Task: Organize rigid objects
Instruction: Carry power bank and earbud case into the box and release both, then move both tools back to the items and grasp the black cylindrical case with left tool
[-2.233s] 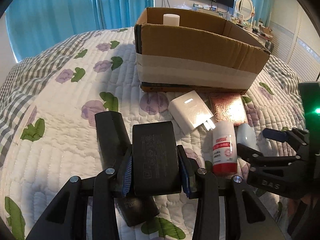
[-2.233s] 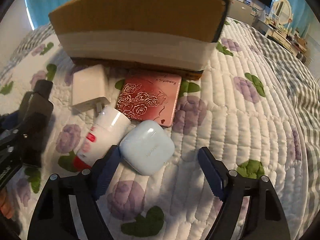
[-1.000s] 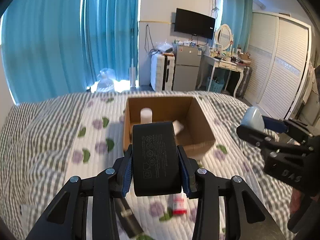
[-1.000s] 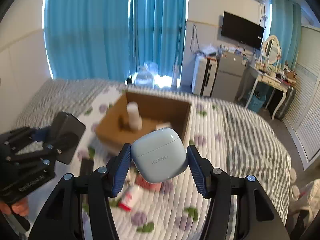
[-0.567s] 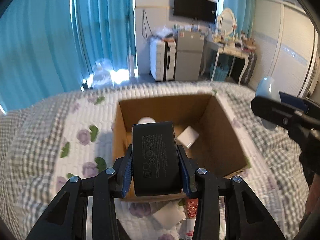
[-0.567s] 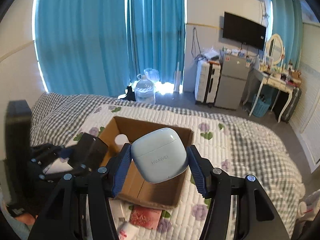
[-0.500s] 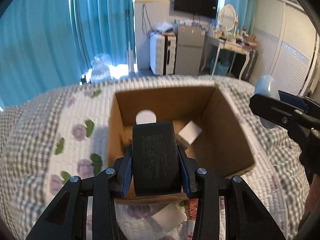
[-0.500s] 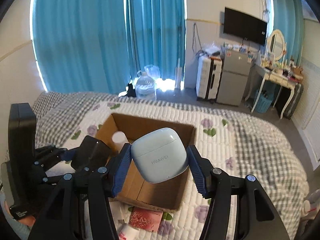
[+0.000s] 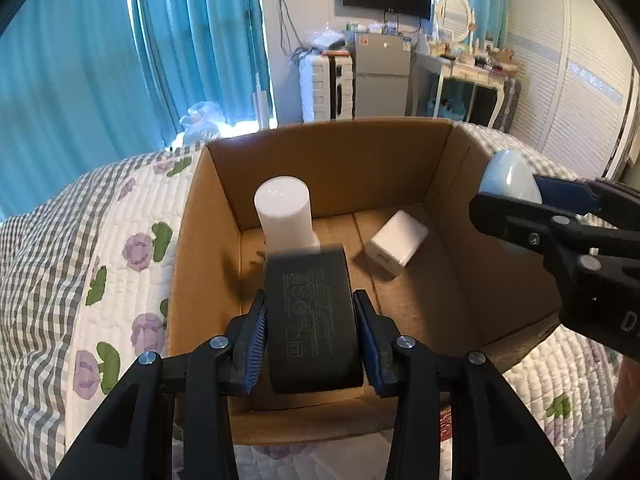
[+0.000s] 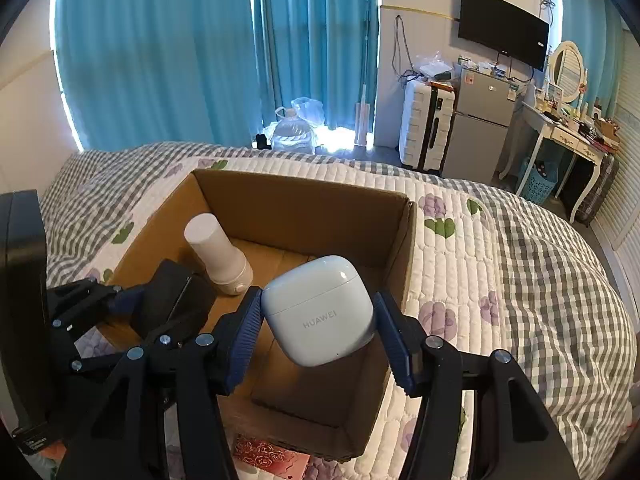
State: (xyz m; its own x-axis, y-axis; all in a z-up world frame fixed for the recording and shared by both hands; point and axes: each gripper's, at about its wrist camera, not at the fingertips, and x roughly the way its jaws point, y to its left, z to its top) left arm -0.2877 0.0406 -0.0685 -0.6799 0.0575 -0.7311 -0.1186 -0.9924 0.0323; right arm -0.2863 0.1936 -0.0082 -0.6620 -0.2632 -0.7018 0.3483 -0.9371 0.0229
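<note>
My left gripper point(image 9: 309, 330) is shut on a black power adapter point(image 9: 311, 316) and holds it over the near side of the open cardboard box point(image 9: 336, 148). My right gripper point(image 10: 318, 322) is shut on a pale blue earbuds case point(image 10: 320, 308), held above the box point(image 10: 400, 240) near its right wall; the case also shows in the left wrist view point(image 9: 508, 178). Inside the box stand a white cylinder bottle point(image 9: 285, 214) and a white charger block point(image 9: 396, 242). The left gripper with the adapter shows in the right wrist view point(image 10: 172, 300).
The box sits on a quilted bed with a flower pattern point(image 9: 120, 264). A red rose-patterned card point(image 10: 272, 458) lies in front of the box. Blue curtains point(image 10: 180, 60), a white suitcase point(image 10: 426, 136), a fridge point(image 10: 476, 136) and a dressing table point(image 10: 560, 132) stand beyond the bed.
Both grippers have moved forward and lower towards the box, which now looks larger. The adapter is now over the box interior and the earbuds case is over its right part.
</note>
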